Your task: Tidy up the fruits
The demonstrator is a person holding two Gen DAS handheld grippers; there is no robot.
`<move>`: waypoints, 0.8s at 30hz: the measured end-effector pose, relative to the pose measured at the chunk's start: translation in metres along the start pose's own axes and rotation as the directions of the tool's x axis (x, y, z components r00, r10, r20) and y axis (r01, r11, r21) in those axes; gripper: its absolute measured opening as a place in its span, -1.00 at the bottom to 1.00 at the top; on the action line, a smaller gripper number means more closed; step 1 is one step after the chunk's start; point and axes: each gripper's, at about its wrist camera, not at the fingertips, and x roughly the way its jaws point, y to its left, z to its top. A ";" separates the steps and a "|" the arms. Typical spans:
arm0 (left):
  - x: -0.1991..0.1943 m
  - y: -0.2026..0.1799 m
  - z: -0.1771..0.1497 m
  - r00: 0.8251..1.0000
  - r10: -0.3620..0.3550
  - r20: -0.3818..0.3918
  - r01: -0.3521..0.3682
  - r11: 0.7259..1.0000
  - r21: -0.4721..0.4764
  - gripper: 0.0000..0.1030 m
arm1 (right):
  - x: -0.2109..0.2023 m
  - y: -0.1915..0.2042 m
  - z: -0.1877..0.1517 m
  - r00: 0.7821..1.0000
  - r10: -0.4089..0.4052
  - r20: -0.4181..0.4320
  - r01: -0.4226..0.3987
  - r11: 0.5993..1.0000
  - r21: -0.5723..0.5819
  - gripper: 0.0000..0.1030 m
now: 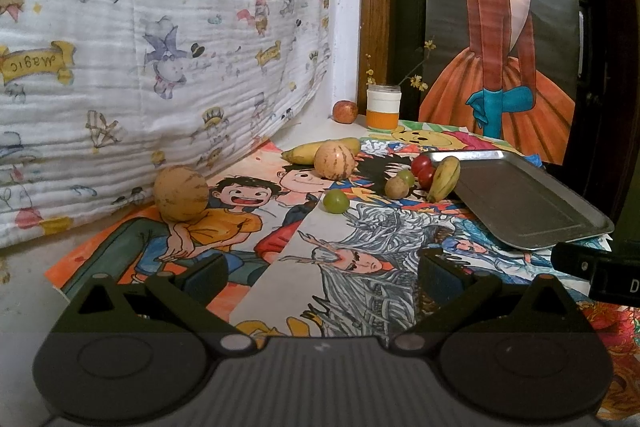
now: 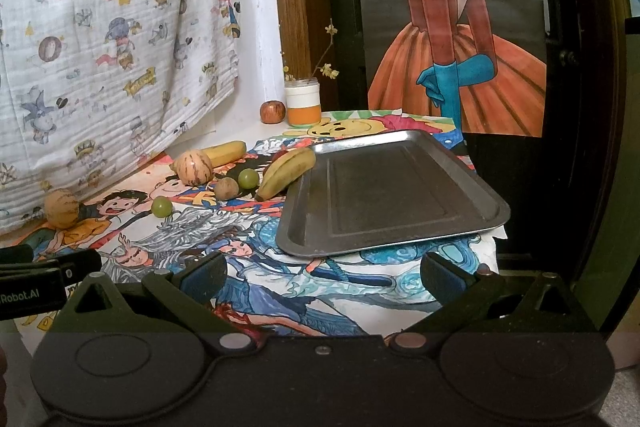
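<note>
A bare metal tray (image 2: pixel 400 187) lies on the right of the table; it also shows in the left wrist view (image 1: pixel 528 203). Fruits lie left of it: a banana (image 2: pixel 286 173) against its edge, a second banana (image 2: pixel 224 151) behind a striped melon (image 2: pixel 194 167), another melon (image 1: pixel 181 193) at far left, two green grapes (image 2: pixel 161 206) (image 2: pixel 248 178), a brown round fruit (image 2: pixel 226 188) and red fruit (image 1: pixel 424 167). My left gripper (image 1: pixel 320 275) is open and empty near the table's front. My right gripper (image 2: pixel 324 275) is open and empty, in front of the tray.
An apple (image 2: pixel 273 112) and a white-and-orange jar (image 2: pixel 303 101) with twigs stand at the back by the wall. A printed cloth (image 1: pixel 140 47) hangs on the left. Painted sheets (image 1: pixel 360 247) cover the table. A dark door with a poster (image 2: pixel 460 27) is behind.
</note>
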 end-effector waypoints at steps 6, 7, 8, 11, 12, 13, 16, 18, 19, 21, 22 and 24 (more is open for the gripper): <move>0.000 0.000 0.000 1.000 -0.001 0.000 0.001 1.000 -0.001 1.00 | 0.000 0.000 -0.003 1.000 0.000 -0.003 0.000 1.000 0.002 0.99; 0.000 0.000 0.000 1.000 0.000 0.000 0.000 1.000 0.000 1.00 | 0.000 0.000 -0.004 1.000 0.000 -0.003 0.000 1.000 0.001 0.99; 0.000 0.001 0.000 1.000 0.000 0.001 0.000 1.000 -0.001 1.00 | 0.000 0.000 -0.004 1.000 0.000 -0.004 0.000 1.000 0.001 0.99; 0.001 0.001 0.000 1.000 -0.001 0.003 0.001 1.000 -0.002 1.00 | 0.000 0.000 -0.005 1.000 0.000 -0.004 0.000 1.000 0.002 0.99; 0.001 0.001 0.000 1.000 -0.001 0.003 0.001 1.000 -0.001 1.00 | 0.000 0.000 -0.004 1.000 -0.001 -0.005 0.001 1.000 0.001 0.99; 0.001 0.001 0.000 1.000 -0.001 0.002 0.001 1.000 -0.001 1.00 | 0.000 0.000 -0.004 1.000 0.000 -0.005 0.000 1.000 0.001 0.99; 0.001 0.001 0.000 1.000 -0.001 0.002 0.001 1.000 -0.001 1.00 | 0.000 0.000 -0.004 1.000 -0.001 -0.006 0.001 1.000 0.001 0.99; 0.000 0.001 0.000 1.000 -0.001 0.002 0.001 1.000 -0.001 1.00 | 0.000 0.000 -0.004 1.000 -0.001 -0.006 0.001 1.000 0.001 0.99; 0.000 0.001 0.000 1.000 -0.001 0.003 0.001 1.000 -0.001 1.00 | 0.000 0.000 -0.004 1.000 -0.001 -0.007 0.001 1.000 0.001 0.99; 0.000 0.001 0.000 1.000 -0.001 0.003 0.001 1.000 0.001 1.00 | 0.000 0.000 -0.004 1.000 -0.001 -0.008 0.001 1.000 0.001 0.99; 0.000 0.001 -0.001 1.000 -0.001 0.003 0.001 1.000 0.002 1.00 | 0.000 0.000 -0.004 1.000 -0.001 -0.008 0.001 1.000 0.001 0.99; 0.000 0.001 -0.001 1.000 -0.001 0.004 0.001 1.000 0.002 1.00 | 0.002 0.001 -0.003 1.000 -0.001 -0.009 0.001 1.000 0.001 0.99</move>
